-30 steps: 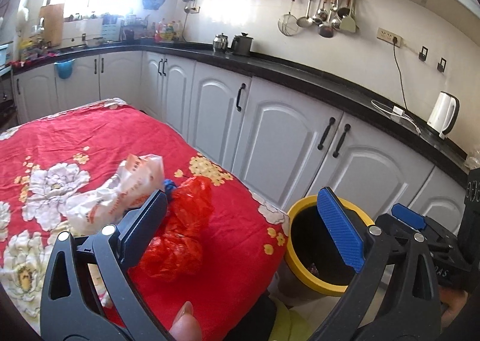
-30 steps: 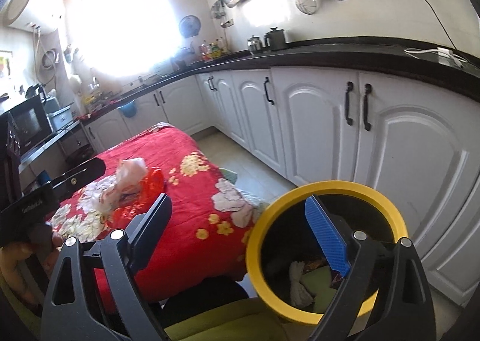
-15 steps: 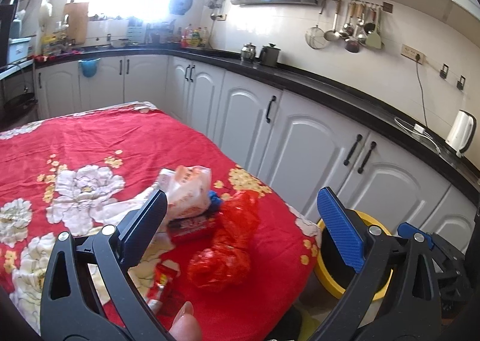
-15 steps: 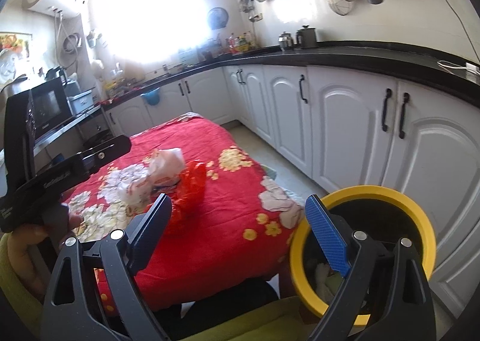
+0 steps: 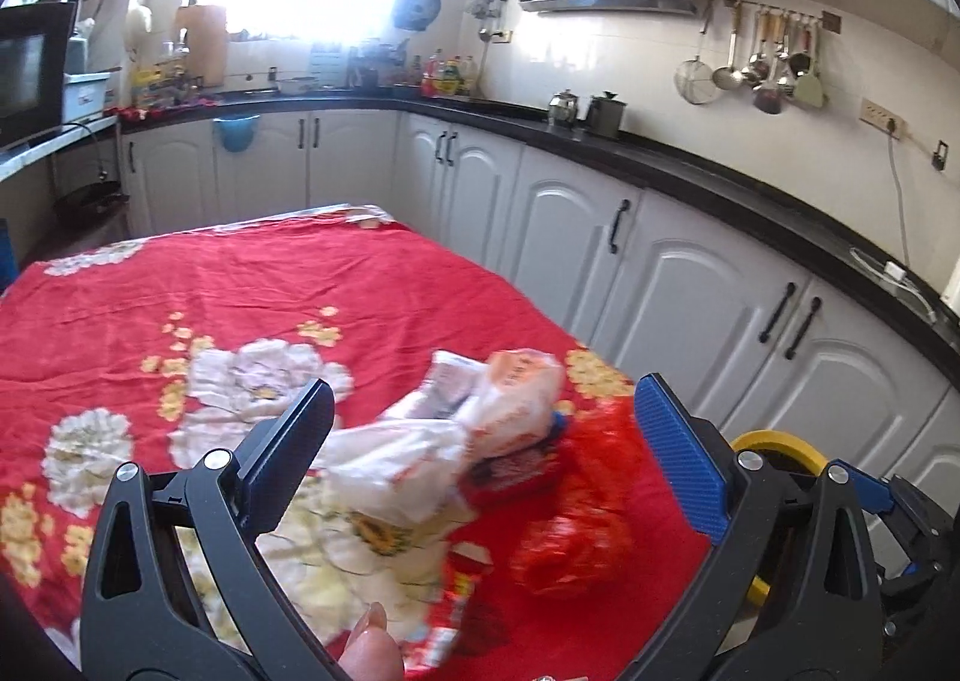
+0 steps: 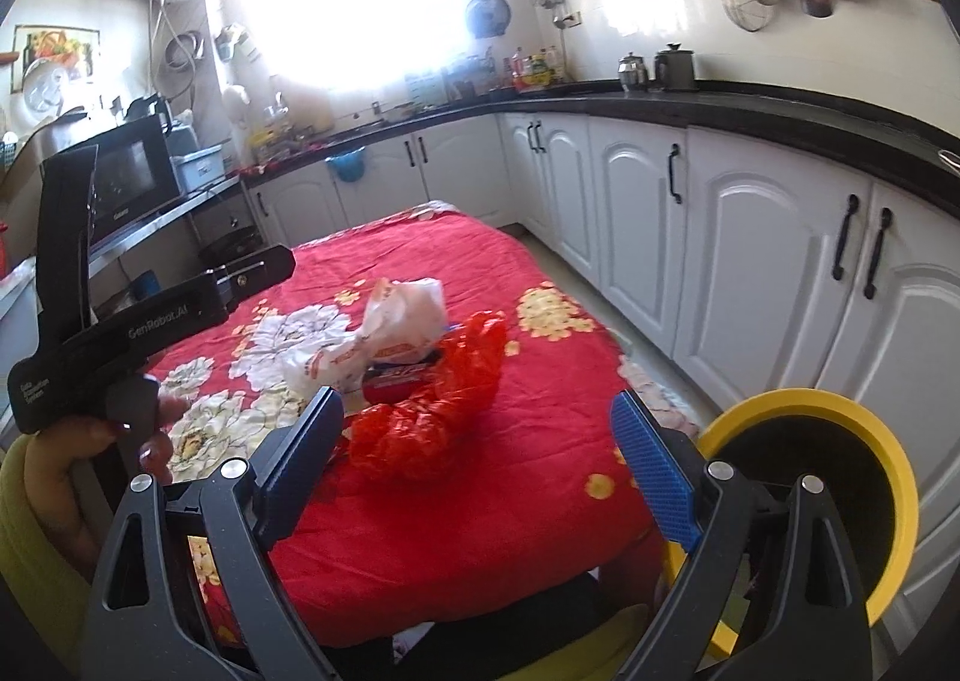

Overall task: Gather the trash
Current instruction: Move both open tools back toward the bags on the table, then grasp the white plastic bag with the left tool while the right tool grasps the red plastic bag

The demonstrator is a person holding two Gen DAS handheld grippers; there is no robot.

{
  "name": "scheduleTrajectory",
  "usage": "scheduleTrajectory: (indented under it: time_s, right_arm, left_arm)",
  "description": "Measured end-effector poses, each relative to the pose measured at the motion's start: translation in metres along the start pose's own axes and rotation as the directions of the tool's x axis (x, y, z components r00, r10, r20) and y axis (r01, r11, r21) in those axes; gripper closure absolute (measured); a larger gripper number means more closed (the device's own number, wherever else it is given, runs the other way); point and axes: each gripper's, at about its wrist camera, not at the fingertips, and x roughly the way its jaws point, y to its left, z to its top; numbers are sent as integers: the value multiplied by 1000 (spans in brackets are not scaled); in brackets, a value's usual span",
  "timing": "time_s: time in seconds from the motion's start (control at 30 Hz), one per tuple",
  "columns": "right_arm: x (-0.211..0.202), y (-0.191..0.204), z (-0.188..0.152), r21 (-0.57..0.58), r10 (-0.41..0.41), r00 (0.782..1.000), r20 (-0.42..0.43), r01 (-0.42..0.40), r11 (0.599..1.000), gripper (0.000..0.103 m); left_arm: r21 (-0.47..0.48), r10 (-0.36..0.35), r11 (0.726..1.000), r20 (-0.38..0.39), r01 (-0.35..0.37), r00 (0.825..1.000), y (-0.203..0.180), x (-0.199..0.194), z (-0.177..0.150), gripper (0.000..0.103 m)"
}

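Desk (image 6: 456, 507) under a red flowered cloth carries the trash near its right edge; the yellow-rimmed bin (image 6: 864, 411) stands on the floor just beside that edge. A white printed bag (image 5: 480, 435) lies against a crumpled red bag (image 6: 444, 411), with a small red packet (image 6: 399, 381) between them. Left tongs (image 5: 480, 465) and right tongs (image 6: 480, 465) both hang wide open, holding nothing. Thin, crumpled plastic may slip from a shallow pinch, or one bag may drag its neighbour off the edge.
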Motion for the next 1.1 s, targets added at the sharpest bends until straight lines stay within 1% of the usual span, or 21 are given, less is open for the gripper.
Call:
scheduleTrajectory:
  time_s: [0.03,0.07,0.17,0.43,0.57,0.7,0.77,0.83,0.9,1.0,1.03,1.07,1.1]
  right_arm:
    - [6,3,0,-5,5,1000,-9,-5,1000,13]
    - [11,6,0,-10,4,1000,-15,-4,1000,8]
    - [27,14,-1,-22,16,999,-42,-16,1000,8]
    - [80,22,-7,-13,32,988,-150,-34,999,8]
    - [103,16,-13,15,36,978,-206,-33,999,8]
    - [114,11,-16,42,44,972,-230,-36,999,8]
    - [119,8,-18,64,55,970,-238,-41,997,8]
    - [123,5,-18,83,66,968,-243,-47,995,9]
    - [128,4,-18,98,82,964,-254,-59,993,12]
    - [131,5,-19,106,104,959,-265,-79,991,20]
    - [132,6,-20,107,113,957,-268,-87,990,23]
    - [134,7,-22,109,123,954,-272,-97,989,27]
    - [135,8,-23,112,131,951,-278,-103,988,31]
  left_arm:
    - [5,8,1000,-6,-8,1000,4,2,0,11]
    - [9,14,1000,-10,-14,1000,7,4,0,11]
    - [26,24,999,-31,-23,999,18,12,-2,11]
    - [52,15,999,-138,-8,990,36,41,-18,11]
    - [53,14,999,-165,-6,986,41,51,-26,11]
    - [61,15,998,-181,-4,983,46,60,-31,11]
    - [44,7,999,-193,2,981,52,67,-33,11]
    - [3,-20,1000,-208,21,978,58,73,-35,11]
    - [-44,-55,998,-215,47,975,65,77,-36,11]
    - [-121,-112,989,-222,87,969,75,84,-40,11]
    - [-146,-130,984,-224,99,966,78,86,-41,14]
    - [-169,-144,980,-224,107,964,81,88,-42,18]
    - [-193,-155,975,-224,112,962,84,89,-43,20]
